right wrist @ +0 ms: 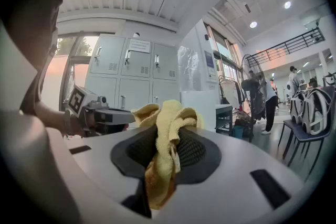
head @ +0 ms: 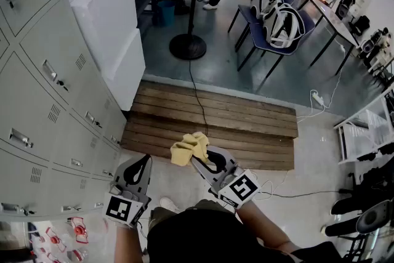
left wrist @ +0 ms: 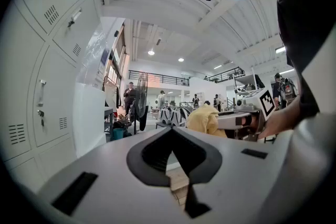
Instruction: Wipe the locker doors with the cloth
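A crumpled yellow cloth [head: 189,147] is pinched in my right gripper [head: 198,157], which is shut on it; in the right gripper view the cloth [right wrist: 163,128] bulges up between the jaws. My left gripper [head: 146,160] is shut and holds nothing, its jaws meeting at the tip [left wrist: 171,132]. The grey locker doors [head: 43,89] fill the left side of the head view, with small handles and vent slots. Both grippers hang low in front of me, apart from the lockers. The cloth [left wrist: 206,119] and the right gripper also show in the left gripper view.
A wooden pallet platform [head: 209,126] lies on the floor ahead, with a black cable across it. A white cabinet [head: 117,28] stands beside the lockers. A fan stand [head: 188,43], chairs with bags [head: 277,24] and tables are further back. A person [right wrist: 266,99] stands in the distance.
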Available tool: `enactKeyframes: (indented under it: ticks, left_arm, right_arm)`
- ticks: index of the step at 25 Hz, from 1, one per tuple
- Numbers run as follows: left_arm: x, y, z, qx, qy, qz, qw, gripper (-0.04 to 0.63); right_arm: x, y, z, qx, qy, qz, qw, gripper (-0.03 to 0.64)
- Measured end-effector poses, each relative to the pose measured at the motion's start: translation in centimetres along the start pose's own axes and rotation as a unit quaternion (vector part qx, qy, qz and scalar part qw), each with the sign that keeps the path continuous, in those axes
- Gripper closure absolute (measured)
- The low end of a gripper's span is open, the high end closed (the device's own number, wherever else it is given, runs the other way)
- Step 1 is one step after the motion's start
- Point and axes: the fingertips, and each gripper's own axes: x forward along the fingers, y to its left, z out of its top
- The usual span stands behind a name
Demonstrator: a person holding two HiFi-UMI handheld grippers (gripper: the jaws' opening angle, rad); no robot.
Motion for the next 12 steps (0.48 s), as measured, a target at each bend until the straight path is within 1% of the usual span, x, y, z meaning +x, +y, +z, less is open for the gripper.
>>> enactKeyframes:
  ticks: [3, 6, 9, 12]
  left_arm:
    - [-0.5, 1.3, -0.2, 0.003, 0.003, -0.005, 1.0000, 0.588]
    - [-1.4, 2.9, -0.5, -0.011, 0.001, -0.004, 0.9999, 0.588]
    - [-2.5, 4.9, -1.0, -0.014, 0.006, 0.000, 0.9999, 0.588]
    - [-3.9, 7.2, -1.6, -0.018, 0.013, 0.004, 0.9998, 0.588]
  right_arm:
    - [1.5, 0.7, 0.0, 0.005, 0.004, 0.000, 1.000, 0.517]
    - [3.1, 1.6, 0.0, 0.007, 0.008, 0.003, 1.000, 0.517]
    - [5.1, 2.0, -0.1, 0.016, 0.010, 0.002, 1.000, 0.517]
    - [7.6, 3.0, -0.3, 0.028, 0.012, 0.010, 0.999, 0.515]
